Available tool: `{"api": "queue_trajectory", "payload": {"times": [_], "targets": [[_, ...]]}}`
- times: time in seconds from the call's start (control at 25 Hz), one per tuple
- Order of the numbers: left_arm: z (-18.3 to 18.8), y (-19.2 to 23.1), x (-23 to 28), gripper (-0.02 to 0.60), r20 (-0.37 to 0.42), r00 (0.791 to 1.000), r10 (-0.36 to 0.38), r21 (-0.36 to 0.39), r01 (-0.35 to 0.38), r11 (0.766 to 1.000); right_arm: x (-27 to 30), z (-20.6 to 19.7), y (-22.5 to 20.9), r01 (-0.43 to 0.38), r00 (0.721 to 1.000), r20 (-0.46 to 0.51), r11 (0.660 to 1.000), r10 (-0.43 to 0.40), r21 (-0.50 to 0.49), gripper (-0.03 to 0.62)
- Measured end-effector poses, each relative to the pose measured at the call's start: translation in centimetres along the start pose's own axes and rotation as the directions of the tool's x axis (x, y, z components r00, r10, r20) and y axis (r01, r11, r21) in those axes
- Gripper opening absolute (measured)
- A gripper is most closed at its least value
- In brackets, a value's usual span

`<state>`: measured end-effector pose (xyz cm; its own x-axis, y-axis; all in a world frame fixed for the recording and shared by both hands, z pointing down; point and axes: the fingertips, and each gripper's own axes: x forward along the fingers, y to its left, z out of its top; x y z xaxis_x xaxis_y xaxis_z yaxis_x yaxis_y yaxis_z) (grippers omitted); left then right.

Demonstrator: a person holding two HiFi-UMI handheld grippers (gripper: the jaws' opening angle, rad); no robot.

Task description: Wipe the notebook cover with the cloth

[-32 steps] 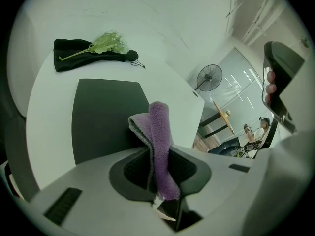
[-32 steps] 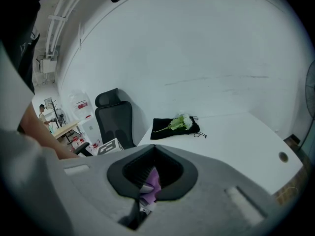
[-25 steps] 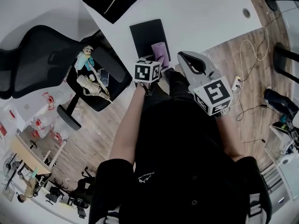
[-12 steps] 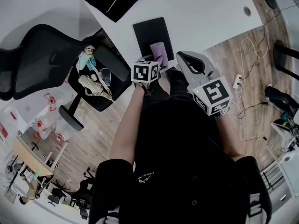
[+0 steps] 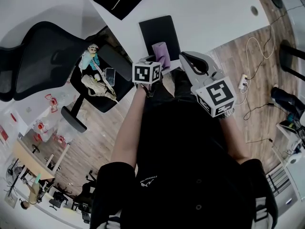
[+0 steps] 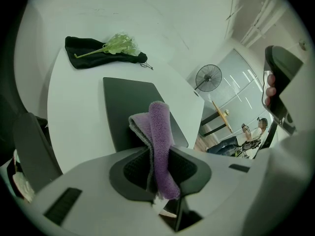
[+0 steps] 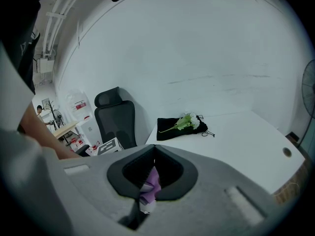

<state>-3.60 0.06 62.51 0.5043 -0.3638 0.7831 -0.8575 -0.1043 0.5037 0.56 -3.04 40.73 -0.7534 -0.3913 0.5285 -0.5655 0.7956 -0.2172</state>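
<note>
One claw matters: my left gripper pinches the purple cloth, with the black notebook just ahead, lengthwise up-frame; the right gripper has its tips pressed together.

Open tabletop right of notebook; chair left

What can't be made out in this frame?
- Whether the cloth touches the notebook: left gripper view, the cloth clamped in the left gripper stands before the cover.
- A purple scrap low between the right gripper's jaws, right gripper view: gripped or seen through, unclear.
- Part of the notebook's near edge: head view, behind the cloth.
- The items on the chair: head view, too small.
</note>
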Motion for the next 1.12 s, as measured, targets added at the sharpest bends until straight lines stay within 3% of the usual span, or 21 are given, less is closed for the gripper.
{"api": "queue_trajectory", "payload": {"times": [1.12], "targets": [[-0.6,3.6,-3.5,0.085,0.026,0.999,0.034,-0.017,-0.034,0.999,2.1,0.0,3.1,-0.017,1.0,-0.007,1.0,0.017,0.004,0.005]]}}
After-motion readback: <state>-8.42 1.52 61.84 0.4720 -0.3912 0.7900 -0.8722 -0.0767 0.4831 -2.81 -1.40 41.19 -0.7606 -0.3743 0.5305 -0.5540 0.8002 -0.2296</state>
